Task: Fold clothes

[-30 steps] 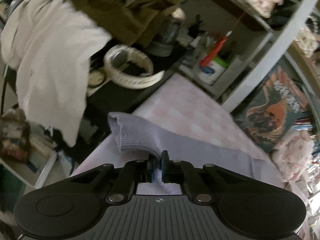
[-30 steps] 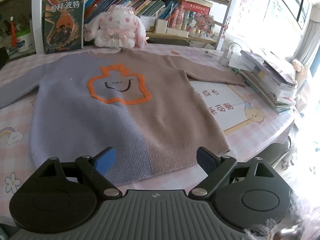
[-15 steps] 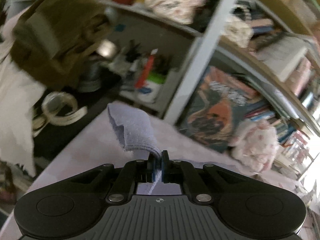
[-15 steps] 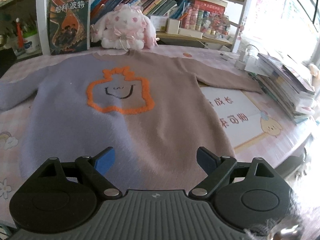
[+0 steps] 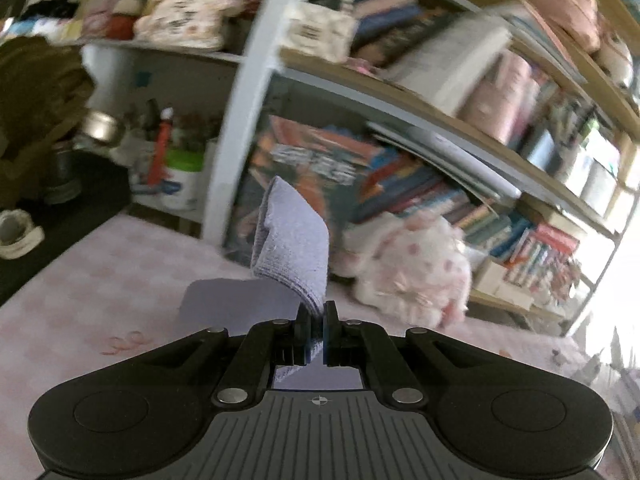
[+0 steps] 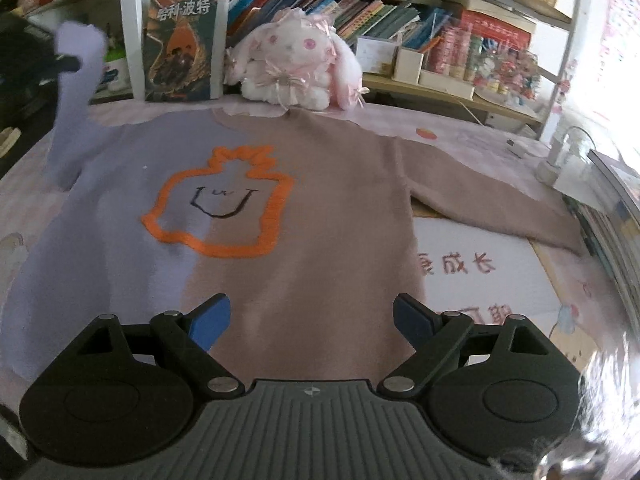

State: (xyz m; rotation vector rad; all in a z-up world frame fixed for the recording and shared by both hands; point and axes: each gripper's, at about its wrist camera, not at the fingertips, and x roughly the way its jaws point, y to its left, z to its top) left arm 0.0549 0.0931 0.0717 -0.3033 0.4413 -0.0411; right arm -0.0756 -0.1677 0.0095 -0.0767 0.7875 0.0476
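Left wrist: left gripper [image 5: 316,322] jaws clamp lilac sleeve [image 5: 294,240]; right gripper [image 6: 312,316] jaws wide, empty, over sweater [image 6: 304,240].

Blurred bookshelf [image 5: 440,92], perhaps motion-smeared; sweater [image 6: 280,240] hem hidden behind right gripper [image 6: 312,320].

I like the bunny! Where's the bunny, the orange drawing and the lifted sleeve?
plush bunny [image 6: 296,60], right wrist view, its face.
orange outline [image 6: 224,250], right wrist view, bottom edge.
purple sleeve [image 5: 294,240], left wrist view, raised cuff.

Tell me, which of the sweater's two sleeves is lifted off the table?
The lilac sleeve. The left gripper is shut on its cuff, holding it up in the air, while the brownish-pink sleeve lies flat and stretched out on the table.
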